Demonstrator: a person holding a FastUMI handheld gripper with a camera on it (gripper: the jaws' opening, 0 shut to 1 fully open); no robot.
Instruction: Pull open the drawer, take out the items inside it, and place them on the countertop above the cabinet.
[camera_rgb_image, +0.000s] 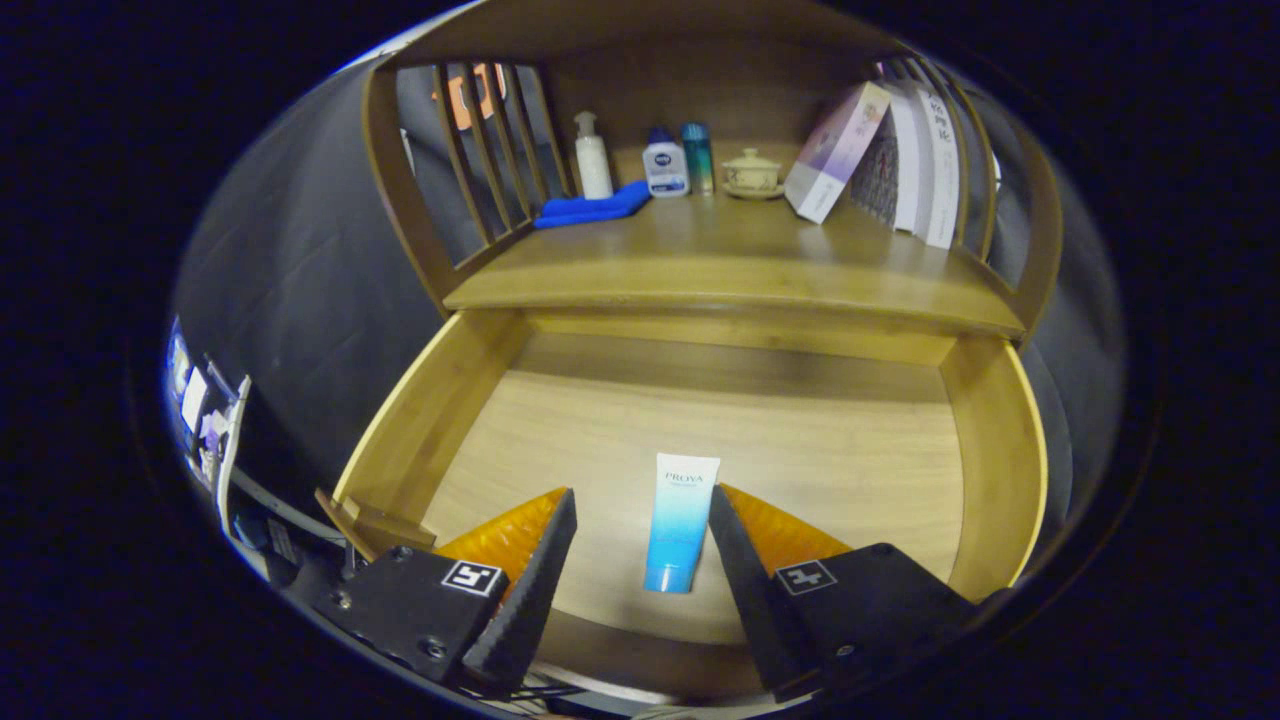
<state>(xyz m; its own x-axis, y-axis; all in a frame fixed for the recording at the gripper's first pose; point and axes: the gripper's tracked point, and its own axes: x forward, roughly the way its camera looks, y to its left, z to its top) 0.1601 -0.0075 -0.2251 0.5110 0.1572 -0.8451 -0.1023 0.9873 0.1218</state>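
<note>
Inside the open drawer (985, 430), bare floor surrounds a tube (679, 522) between the released gripper (640, 515) fingers.

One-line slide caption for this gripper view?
Open gripper straddles a tube lying in the pulled-out drawer, below the countertop.

Your gripper (640, 505) points forward and slightly down, its two fingers (530, 560) spread wide apart with a clear gap between the tips. Neither finger presses on anything. The tips sit level with each other, both angled inward.
</note>
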